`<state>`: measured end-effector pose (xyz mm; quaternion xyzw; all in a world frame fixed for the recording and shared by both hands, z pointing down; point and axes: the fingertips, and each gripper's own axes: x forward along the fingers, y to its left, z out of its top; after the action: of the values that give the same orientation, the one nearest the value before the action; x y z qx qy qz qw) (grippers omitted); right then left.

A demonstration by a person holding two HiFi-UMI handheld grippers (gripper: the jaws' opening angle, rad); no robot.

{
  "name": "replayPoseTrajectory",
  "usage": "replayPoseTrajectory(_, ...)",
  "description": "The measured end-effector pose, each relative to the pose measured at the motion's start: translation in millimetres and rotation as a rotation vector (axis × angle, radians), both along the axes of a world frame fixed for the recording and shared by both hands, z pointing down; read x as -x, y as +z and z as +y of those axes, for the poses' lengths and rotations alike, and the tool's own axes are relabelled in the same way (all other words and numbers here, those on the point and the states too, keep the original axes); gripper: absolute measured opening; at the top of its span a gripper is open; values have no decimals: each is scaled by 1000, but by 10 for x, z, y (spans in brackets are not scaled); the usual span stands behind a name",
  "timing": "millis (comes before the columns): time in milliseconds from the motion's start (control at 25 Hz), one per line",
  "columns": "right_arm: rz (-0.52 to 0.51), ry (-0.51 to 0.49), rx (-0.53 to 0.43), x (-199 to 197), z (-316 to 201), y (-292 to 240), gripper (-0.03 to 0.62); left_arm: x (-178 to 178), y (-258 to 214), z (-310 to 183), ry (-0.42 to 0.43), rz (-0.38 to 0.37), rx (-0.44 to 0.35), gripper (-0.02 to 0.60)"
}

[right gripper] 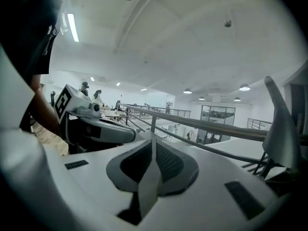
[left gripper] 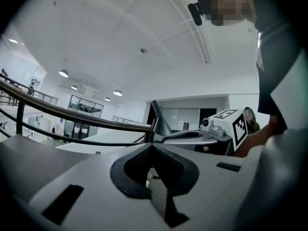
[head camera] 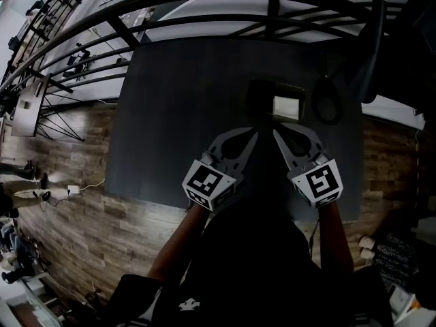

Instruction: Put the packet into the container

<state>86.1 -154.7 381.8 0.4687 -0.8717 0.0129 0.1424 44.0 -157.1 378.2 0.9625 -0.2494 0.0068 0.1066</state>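
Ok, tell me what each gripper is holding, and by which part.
Nothing is held. The left gripper and the right gripper both have their jaws together with nothing between them.

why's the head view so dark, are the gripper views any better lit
Head view: underexposed, table and container nearly black, only a pale patch at the container stands out; the fisheye bends the railing. Left gripper view: bright, evenly lit ceiling, dark round vignette, near jaws soft. Right gripper view: the same, with some blur low down.
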Motion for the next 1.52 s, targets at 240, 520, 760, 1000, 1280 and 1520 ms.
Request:
replayPoseTrajectory(240, -44, 44, 9, 10, 195, -90, 5, -38, -67, 67, 7, 4, -21, -5)
replayPoseTrajectory(520, -231, 65, -113, 83, 240, -356, 5, -61, -88, 101, 3, 1, -23, -5)
replayPoseTrajectory(760, -220, 60, -124, 124, 298, -341, 5, -112, -79, 179, 10, 5, -25, -5)
replayPoseTrajectory(1000, -244, 49, -122, 182, 320, -360, 3, -111, -60, 192, 1, 5, -22, -5)
replayPoseTrajectory(1280, -246, 44, -108, 209, 318, -337, 5, -48, -150, 137, -54, 27, -54, -5)
replayPoseTrajectory(1520, -243, 42, -105, 217, 287, -324, 4, -3, -163, 109, -75, 34, -57, -5)
